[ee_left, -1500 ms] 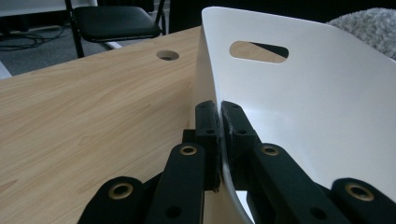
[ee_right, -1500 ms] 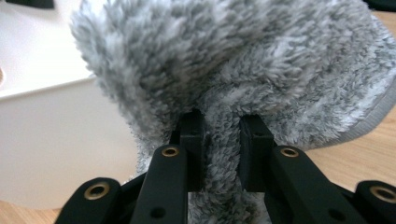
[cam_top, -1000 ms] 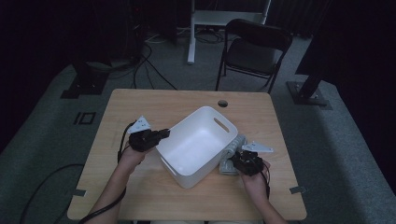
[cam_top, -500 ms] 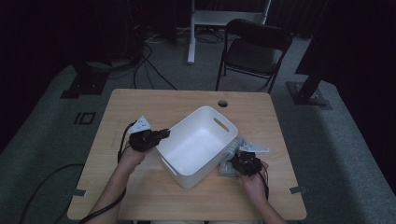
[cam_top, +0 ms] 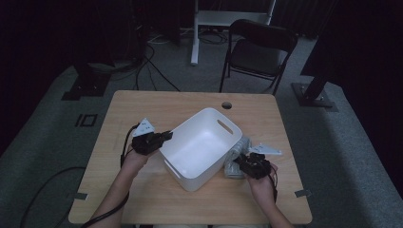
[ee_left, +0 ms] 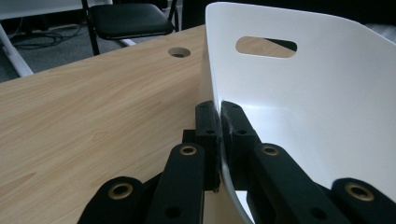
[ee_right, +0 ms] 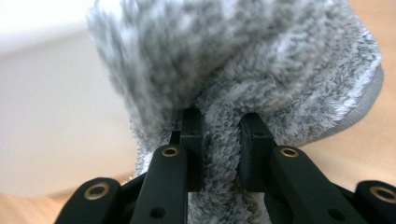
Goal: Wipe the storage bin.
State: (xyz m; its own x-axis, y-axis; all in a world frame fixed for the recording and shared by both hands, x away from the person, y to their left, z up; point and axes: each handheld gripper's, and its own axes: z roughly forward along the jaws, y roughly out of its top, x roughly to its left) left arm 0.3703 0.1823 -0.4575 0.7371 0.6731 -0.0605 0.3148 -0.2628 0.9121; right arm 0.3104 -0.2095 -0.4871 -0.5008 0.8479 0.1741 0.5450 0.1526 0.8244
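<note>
Both forearms are bare, with no sleeve reaching the wrists. The left gripper (cam_top: 167, 136) is a black block topped by a pale grey three-cornered plate, and a black cable trails from its rear in a loop. The right gripper (cam_top: 239, 162) is black too, with the same grey plate on top and a thin dark cable behind. Seen close, each gripper has two matte black jaws on flat linkage bars joined by brass-coloured rivets, with small round holes alongside.
</note>
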